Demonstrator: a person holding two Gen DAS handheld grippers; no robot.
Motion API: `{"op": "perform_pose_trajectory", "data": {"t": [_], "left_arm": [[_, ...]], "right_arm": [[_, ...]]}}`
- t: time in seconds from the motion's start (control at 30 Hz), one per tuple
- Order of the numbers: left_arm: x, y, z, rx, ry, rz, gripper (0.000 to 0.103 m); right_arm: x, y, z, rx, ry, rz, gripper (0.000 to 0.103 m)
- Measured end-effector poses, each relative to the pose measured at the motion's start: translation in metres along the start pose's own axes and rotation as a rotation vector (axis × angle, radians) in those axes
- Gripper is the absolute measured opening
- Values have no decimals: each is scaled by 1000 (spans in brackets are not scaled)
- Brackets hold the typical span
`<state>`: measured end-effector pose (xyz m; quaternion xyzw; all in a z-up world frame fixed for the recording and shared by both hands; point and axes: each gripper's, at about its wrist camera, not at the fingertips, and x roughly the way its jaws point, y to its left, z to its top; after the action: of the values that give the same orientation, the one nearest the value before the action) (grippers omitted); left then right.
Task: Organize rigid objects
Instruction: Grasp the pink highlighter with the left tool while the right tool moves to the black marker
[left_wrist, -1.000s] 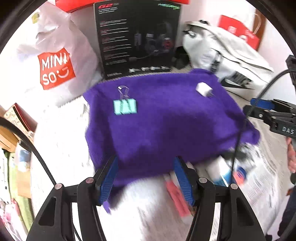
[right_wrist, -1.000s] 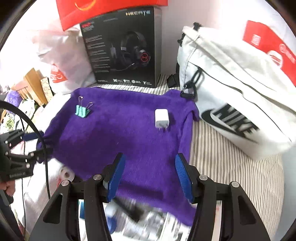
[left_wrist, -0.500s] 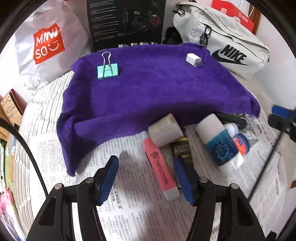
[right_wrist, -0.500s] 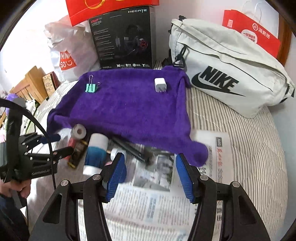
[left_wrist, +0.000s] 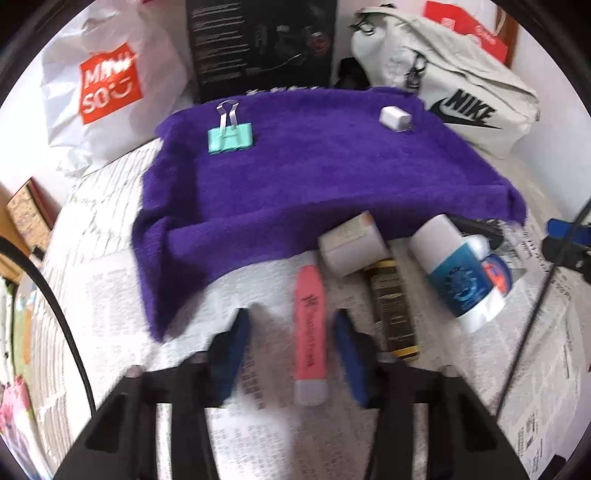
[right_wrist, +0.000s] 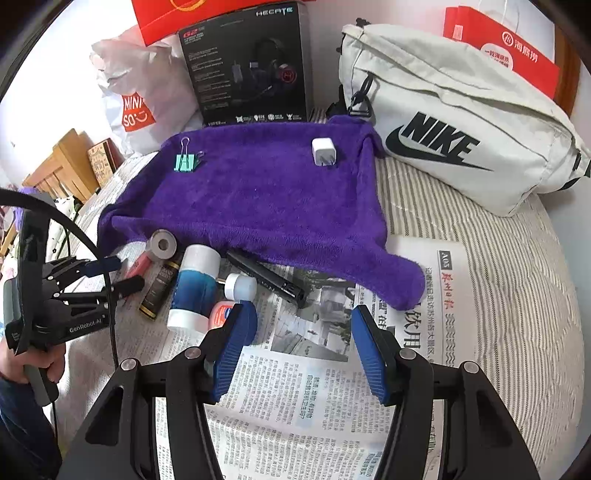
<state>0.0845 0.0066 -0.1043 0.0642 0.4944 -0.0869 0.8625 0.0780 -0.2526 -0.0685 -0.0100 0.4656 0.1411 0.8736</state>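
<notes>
Binder clip (left_wrist: 231, 137) and charger (left_wrist: 393, 118) already sit on the purple towel (left_wrist: 332, 177); several items remain on the newspaper (right_wrist: 314, 387). Left gripper (left_wrist: 291, 334), open, straddles the pink highlighter (left_wrist: 311, 332); right gripper (right_wrist: 301, 332) is wide, empty.

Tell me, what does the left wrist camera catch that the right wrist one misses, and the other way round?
Only the left wrist view shows the pink highlighter full length, lying between the left gripper's open jaws.

Only the right wrist view shows the black pen in full, the striped bedding and the hand holding the left gripper.

Both show the purple towel, teal binder clip, white charger and blue bottle.
</notes>
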Motion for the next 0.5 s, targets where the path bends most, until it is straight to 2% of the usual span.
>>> {"op": "perform_pose_trajectory", "data": {"t": [0.07, 0.1, 0.5], "left_arm": [[0, -4, 0, 32, -13, -26, 19], [-1, -5, -1, 40, -17, -33, 17], [-6, -6, -11, 61, -83, -26, 17]], "right_arm": [[3, -1, -2, 1, 9, -5, 58], [4, -1, -3, 3, 12, -6, 58], [21, -7, -7, 7, 23, 24, 57]]}}
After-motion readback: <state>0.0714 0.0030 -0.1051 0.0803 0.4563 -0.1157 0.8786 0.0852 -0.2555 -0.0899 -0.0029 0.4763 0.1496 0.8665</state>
